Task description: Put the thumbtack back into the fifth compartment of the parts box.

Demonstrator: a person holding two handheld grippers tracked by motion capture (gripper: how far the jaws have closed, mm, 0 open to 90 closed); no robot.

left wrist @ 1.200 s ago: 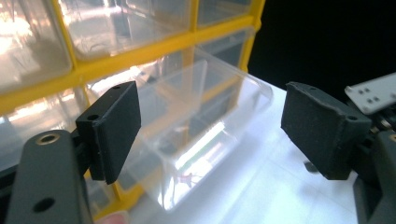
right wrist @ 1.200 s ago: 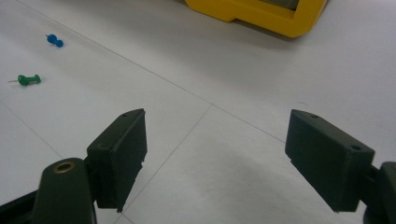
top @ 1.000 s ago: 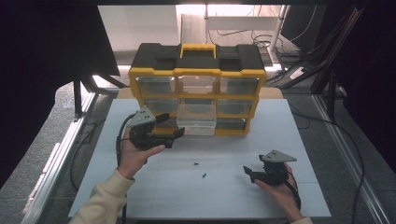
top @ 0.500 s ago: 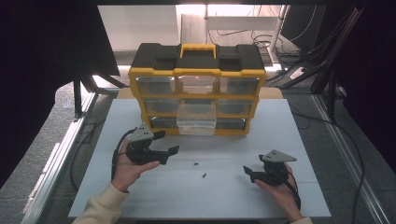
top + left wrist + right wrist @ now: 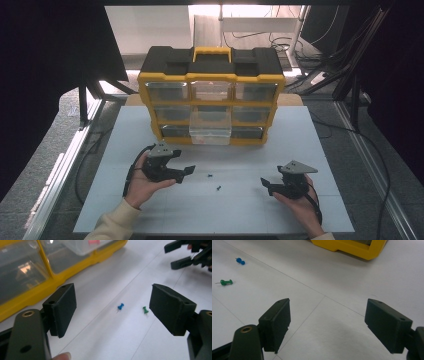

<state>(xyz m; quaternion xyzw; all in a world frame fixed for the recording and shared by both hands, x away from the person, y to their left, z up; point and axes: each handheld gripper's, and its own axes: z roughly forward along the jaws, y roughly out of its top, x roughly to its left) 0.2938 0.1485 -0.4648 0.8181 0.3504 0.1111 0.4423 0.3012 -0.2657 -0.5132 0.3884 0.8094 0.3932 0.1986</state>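
Observation:
Two push pins lie on the white table between the grippers: a blue pin point(image 5: 120, 306) point(image 5: 240, 261) point(image 5: 209, 176) and a green pin point(image 5: 144, 310) point(image 5: 225, 282) point(image 5: 219, 188). My left gripper point(image 5: 187, 172) point(image 5: 112, 302) is open, held low at the table's left with both pins just beyond its jaws. My right gripper point(image 5: 266, 185) point(image 5: 327, 322) is open and empty near the front right, the pins off to its left. A yellow and black drawer organizer point(image 5: 211, 95) stands at the back, its lower middle clear drawer point(image 5: 210, 131) pulled out.
The organizer's yellow base point(image 5: 352, 248) point(image 5: 75, 275) runs along the far side of both gripper views. The right gripper's jaws point(image 5: 186, 255) appear in the left gripper view's upper right. Metal rails point(image 5: 65, 165) and cables point(image 5: 300, 50) border the table.
My left gripper has drawn back from the organizer's open drawer toward the front and lowered over the table near the pins. The right gripper has stayed put.

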